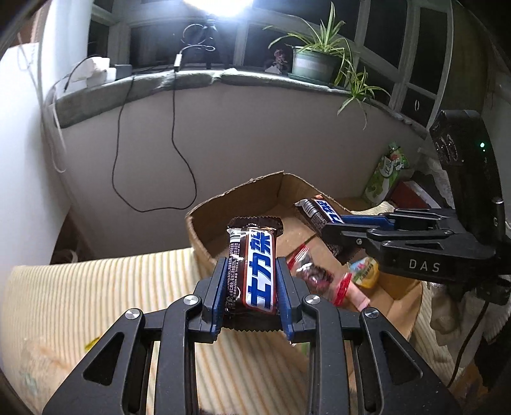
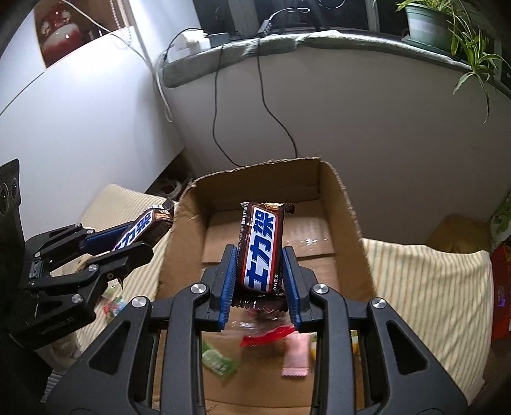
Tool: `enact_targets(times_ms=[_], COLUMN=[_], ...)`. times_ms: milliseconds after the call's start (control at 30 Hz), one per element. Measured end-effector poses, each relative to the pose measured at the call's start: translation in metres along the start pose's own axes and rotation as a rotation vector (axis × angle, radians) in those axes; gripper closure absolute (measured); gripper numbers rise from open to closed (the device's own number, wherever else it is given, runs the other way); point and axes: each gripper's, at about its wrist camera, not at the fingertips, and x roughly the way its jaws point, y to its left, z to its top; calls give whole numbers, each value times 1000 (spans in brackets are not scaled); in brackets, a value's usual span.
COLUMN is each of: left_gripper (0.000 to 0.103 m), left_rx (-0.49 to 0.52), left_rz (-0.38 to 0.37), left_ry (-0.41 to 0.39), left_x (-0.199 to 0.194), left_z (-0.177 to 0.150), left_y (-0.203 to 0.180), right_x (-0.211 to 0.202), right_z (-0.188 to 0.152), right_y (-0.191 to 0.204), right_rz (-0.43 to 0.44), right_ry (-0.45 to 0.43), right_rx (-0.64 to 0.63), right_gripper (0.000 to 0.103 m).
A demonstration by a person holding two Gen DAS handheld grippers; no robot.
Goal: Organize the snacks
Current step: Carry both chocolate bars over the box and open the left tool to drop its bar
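Clamping one chocolate bar [image 2: 262,252] lengthwise, the right tool [image 2: 260,281] hangs over the cardboard box [image 2: 348,204] at frame centre, while the left tool [image 1: 252,287], gripping another bar [image 1: 252,271], sits just outside its rim.

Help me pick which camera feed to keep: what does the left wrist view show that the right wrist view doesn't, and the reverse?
Only the left wrist view shows the green snack bag propped beyond the box, and the bright lamp over the sill.

Only the right wrist view shows the red and white jar on a high shelf, and the pink packet and green packet in the box.

Both show the cardboard box, the potted plant, and each hand-held gripper, left and right, shut on a chocolate bar.
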Motion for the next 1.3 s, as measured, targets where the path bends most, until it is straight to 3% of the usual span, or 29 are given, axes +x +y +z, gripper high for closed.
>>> enact_targets(times_ms=[300,867,900,967,1033,1200,1300], left_gripper=[76,75,75,75,75,75,75], left_rx=[24,49,49,49,48,44,42], left_rz=[7,10,10,11,12,12,16], left_ry=[18,14,13,12,10,1,-8], left_x=[20,23,23,22,20,12,4], left_z=[5,9,9,8,8,6,5], left_y=[-14,-23,-23,-23,-22,-21,-20], right_x=[7,7,6,5,4,-3,-9], right_z=[2,2,1,1,1,1,0], right_y=[-15,-19,-19,-19,-18,-14,-9], right_rz=[-39,-67,-70,-75,-84,-101,-110], right_ry=[9,-1,-2,-7,-17,-31,-44], right_rx=[16,22,21,21,22,20,14], right_gripper=[74,73,72,58,52,49,41])
